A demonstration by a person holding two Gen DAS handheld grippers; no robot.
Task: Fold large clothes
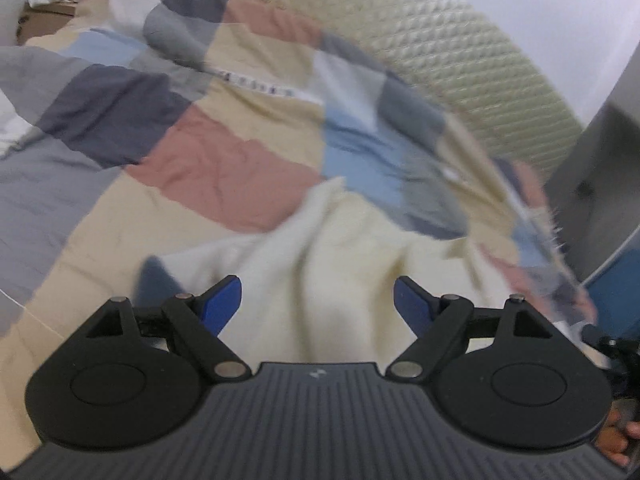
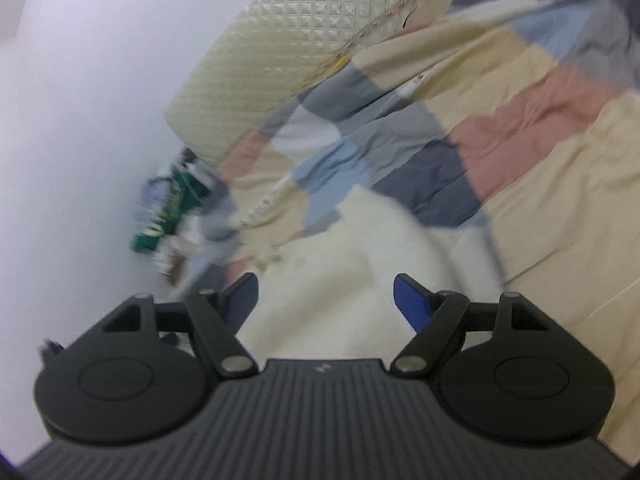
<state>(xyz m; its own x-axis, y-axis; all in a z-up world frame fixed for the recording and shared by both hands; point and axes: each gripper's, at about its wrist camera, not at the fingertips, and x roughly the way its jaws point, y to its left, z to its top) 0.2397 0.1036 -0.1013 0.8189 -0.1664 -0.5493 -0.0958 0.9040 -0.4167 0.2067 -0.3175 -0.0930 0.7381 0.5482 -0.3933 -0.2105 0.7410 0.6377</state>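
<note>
A cream-white garment (image 1: 320,256) lies bunched on a patchwork bedspread (image 1: 224,160), just ahead of my left gripper (image 1: 318,300). That gripper is open, its blue pads wide apart with only cloth below and beyond them. In the right wrist view the same pale garment (image 2: 340,280) spreads in front of my right gripper (image 2: 325,300), which is also open with nothing pressed between its pads. The bedspread (image 2: 500,128) fills the right half of that view. Both pictures are tilted and blurred.
A quilted cream headboard (image 1: 440,48) (image 2: 288,40) runs behind the bed against a white wall. A heap of clothes and a green item (image 2: 172,208) sit at the bed's far corner. A grey cabinet (image 1: 608,168) stands at the right. Part of a hand (image 1: 616,440) shows at the lower right.
</note>
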